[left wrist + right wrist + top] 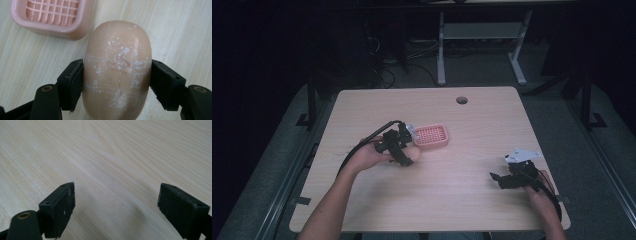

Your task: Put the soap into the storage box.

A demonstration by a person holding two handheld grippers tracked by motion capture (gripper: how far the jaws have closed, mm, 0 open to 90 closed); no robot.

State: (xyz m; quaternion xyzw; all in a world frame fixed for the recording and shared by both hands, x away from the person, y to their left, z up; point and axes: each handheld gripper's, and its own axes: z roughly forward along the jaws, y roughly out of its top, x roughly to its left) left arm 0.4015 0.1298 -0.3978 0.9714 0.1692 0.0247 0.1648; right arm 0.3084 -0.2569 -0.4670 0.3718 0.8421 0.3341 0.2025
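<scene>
While unmarked, soap (117, 70) sits clamped | left tool (117, 75) | no lettering legible

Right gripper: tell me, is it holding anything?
No, the right gripper has its jaws wide apart with bare table between them.
</scene>
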